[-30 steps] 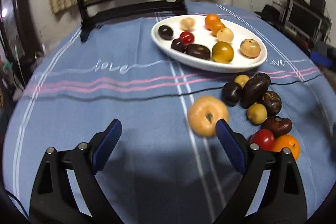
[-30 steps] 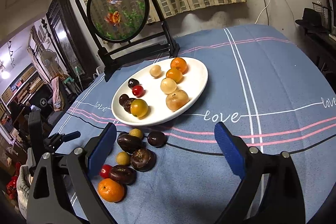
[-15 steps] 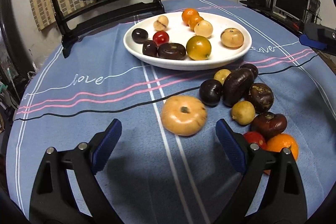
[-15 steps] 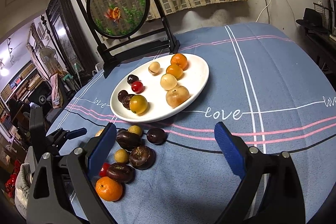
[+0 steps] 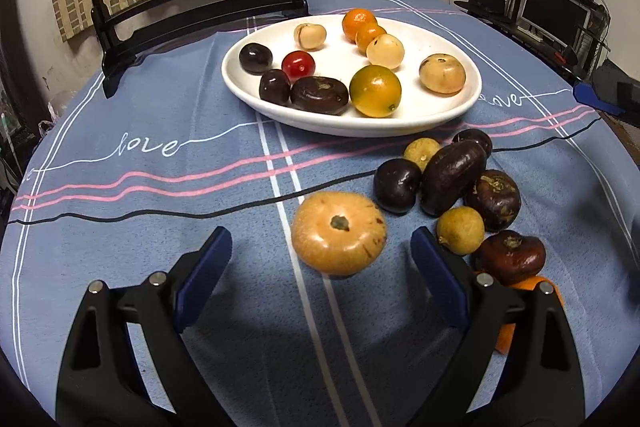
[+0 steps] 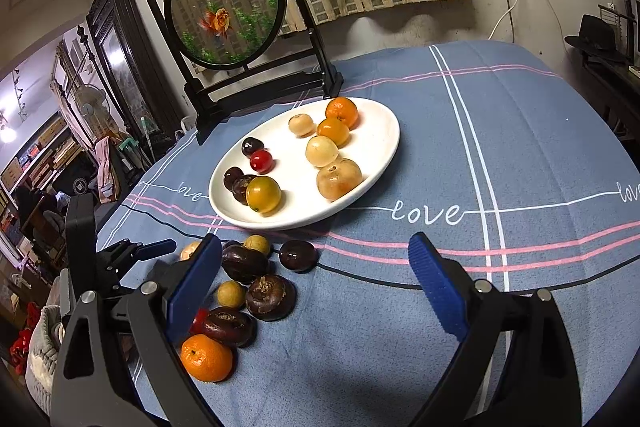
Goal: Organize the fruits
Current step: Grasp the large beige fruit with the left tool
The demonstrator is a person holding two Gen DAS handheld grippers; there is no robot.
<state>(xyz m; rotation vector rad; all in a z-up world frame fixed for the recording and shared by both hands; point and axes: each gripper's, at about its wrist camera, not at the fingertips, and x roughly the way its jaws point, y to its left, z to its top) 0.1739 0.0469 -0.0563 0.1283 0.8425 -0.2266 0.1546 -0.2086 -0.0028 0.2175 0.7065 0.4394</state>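
ahead, left gripper (image 5: 320,259) open; pale persimmon (image 5: 339,231) between fingers, dark fruit cluster (image 5: 452,179) beside.

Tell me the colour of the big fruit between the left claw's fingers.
Pale orange-tan big fruit; clearest in the left wrist view.

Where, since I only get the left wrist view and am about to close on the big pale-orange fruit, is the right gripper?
Observer: The right gripper hangs over the blue cloth at the right side of the loose fruits, jaws wide open, holding nothing.
Operator: What is the orange sliver low on my right?
Observer: A whole mandarin, lying on the cloth at the near end of the pile, against a dark brown fruit.
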